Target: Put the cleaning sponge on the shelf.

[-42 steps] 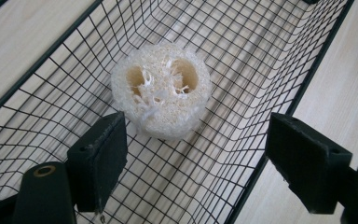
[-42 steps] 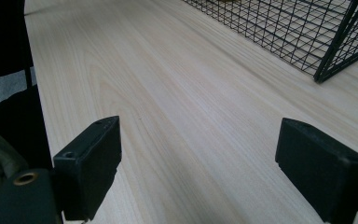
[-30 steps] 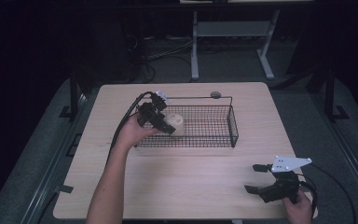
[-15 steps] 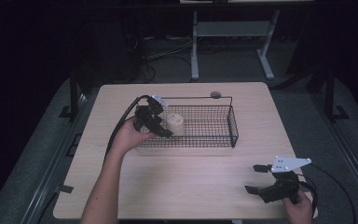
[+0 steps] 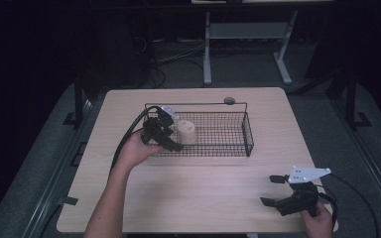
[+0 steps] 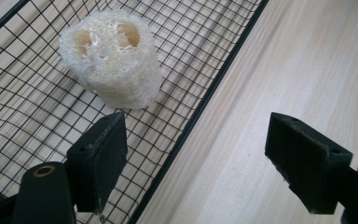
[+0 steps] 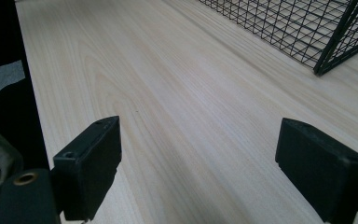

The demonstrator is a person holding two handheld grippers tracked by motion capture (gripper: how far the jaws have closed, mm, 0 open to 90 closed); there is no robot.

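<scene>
A black wire basket (image 5: 228,130) is set on the pale wooden table (image 5: 198,193) (toward its far side), a small round disc (image 5: 229,100) behind it.

In the high view the left gripper (image 5: 171,133) covers part of the basket's (image 5: 246,134) left end, and the sponge's (image 5: 186,132) holes are too small to make out. The table's (image 5: 203,198) near edge and both forearms are cut off at the bottom. In the left gripper view the basket runs past the frame's edges.
</scene>
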